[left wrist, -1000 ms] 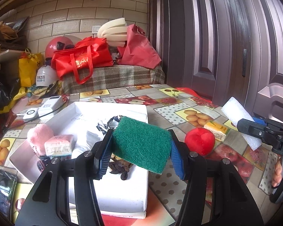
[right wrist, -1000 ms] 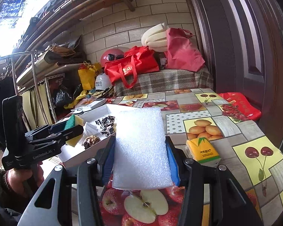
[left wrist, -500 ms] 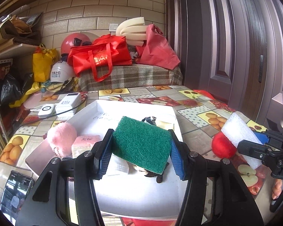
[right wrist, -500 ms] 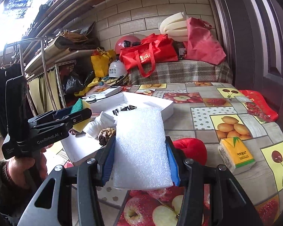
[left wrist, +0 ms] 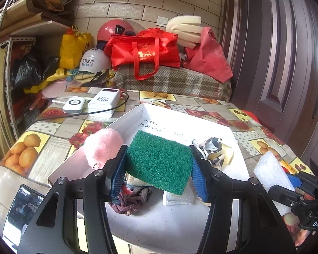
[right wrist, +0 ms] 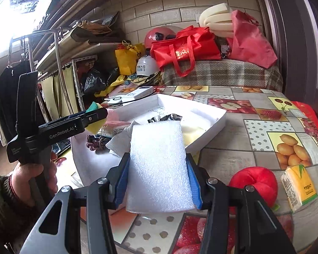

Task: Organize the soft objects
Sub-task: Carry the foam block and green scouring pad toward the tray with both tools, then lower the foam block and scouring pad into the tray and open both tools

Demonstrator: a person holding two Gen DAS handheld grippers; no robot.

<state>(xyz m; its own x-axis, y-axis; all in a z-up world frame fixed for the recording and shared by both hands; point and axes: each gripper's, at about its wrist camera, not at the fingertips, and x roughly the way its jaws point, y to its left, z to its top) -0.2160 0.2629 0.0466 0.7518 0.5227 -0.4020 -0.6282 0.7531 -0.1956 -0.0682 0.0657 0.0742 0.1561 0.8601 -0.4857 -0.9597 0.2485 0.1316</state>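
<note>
Here our left gripper (left wrist: 158, 169) pinches a green rectangular scouring sponge (left wrist: 159, 160) at frame centre, above the white shallow cardboard tray (left wrist: 180, 118); our right gripper (right wrist: 158, 180) clamps a white foam sheet (right wrist: 158, 165) low centre, with a red plush apple (right wrist: 254, 182) on the tablecloth at lower right.

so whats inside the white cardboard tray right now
In the white cardboard tray: a fluffy pink pompom, a braided cord bundle, a folded white tissue and black-and-white fabric. The green scouring sponge covers the rest.
</note>
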